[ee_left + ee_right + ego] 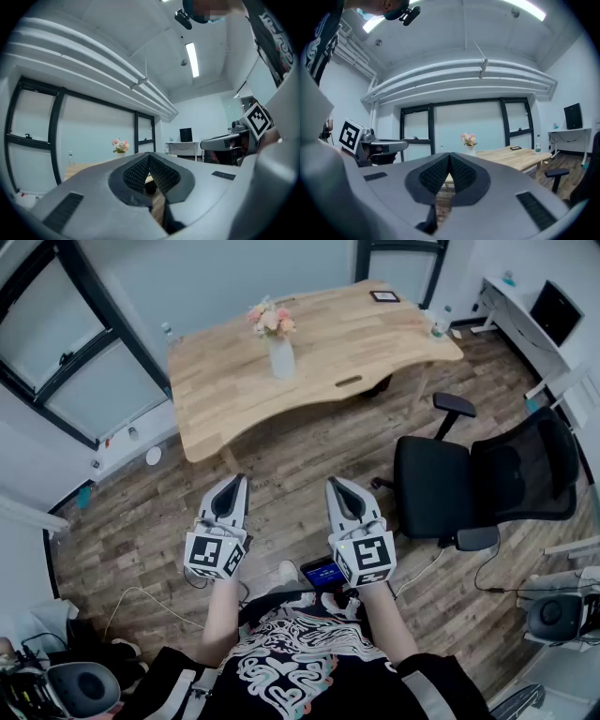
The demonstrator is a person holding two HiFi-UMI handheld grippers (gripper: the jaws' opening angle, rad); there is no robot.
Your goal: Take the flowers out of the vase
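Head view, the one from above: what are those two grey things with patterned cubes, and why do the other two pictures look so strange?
There is no robot here. A person holds hand-held tongs in each hand: the left tongs and the right tongs. The patterned cubes are part of them. The head view comes from a camera on the person's head, looking steeply down. The other two pictures come from cameras riding on each pair of tongs, looking along its jaws, so the grey shapes filling them are the tongs themselves. Both pairs are shut and hold nothing. Across the room stands a wooden table, with a white vase of pink flowers on it. A black office chair stands nearby.
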